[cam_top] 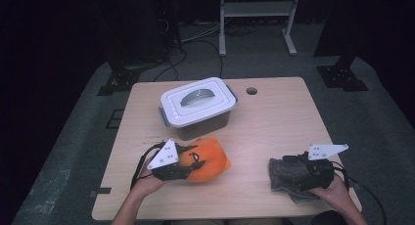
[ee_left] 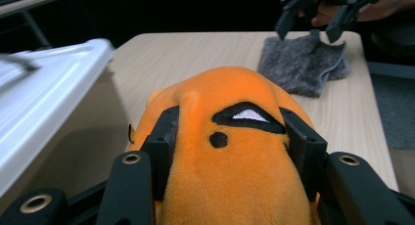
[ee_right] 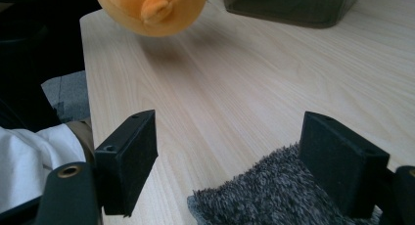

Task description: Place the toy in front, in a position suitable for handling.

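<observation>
An orange plush toy [cam_top: 208, 160] lies on the wooden table [cam_top: 274, 122] just in front of the box. My left gripper [cam_top: 182, 165] is shut on the toy's left side; in the left gripper view both black jaws press into the orange plush toy [ee_left: 235, 137]. A grey fuzzy cloth [cam_top: 285, 173] lies folded at the front right. My right gripper [cam_top: 297, 167] hovers over it, open, with the grey cloth [ee_right: 264, 195] between and below its jaws. That right gripper [ee_left: 313, 24] also appears far off above the cloth [ee_left: 303, 63].
A grey plastic box with a white lid and handle [cam_top: 198, 101] stands behind the toy, its wall [ee_left: 73, 137] close at my left gripper's side. A round cable hole [cam_top: 251, 91] sits near the table's far edge. A metal stand [cam_top: 257, 19] is on the floor beyond.
</observation>
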### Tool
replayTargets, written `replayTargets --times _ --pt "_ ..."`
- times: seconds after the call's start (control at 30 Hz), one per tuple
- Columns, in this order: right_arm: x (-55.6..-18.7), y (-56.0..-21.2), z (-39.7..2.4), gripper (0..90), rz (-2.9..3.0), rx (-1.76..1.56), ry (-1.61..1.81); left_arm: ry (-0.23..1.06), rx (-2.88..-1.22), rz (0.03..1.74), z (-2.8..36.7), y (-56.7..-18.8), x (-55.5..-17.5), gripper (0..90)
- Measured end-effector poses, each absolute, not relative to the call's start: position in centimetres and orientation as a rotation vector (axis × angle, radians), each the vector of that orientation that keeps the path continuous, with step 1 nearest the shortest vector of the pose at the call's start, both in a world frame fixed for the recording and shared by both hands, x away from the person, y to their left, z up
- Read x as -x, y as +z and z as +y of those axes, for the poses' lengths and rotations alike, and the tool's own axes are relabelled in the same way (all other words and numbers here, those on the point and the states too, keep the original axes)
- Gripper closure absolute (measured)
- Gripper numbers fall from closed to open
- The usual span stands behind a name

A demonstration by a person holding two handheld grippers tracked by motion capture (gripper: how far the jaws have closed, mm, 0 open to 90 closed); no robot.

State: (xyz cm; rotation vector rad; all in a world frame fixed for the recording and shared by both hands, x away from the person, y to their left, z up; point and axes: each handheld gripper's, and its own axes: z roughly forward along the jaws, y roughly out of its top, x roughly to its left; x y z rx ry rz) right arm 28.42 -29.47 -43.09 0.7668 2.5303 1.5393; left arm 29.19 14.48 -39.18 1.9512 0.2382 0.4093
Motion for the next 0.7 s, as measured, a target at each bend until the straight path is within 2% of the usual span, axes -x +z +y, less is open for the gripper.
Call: replayTargets --times 0.33,0.7 --pt "-28.5 -43.2 -29.9 21.7 2.532 -0.762 1.507 0.332 -1.969 0.203 10.6 -40.7 -30.7 48.4" --pt "-29.5 -44.0 -30.3 22.5 2.554 -0.779 1.412 0.284 -2.000 0.170 9.2 -42.5 -31.1 46.0"
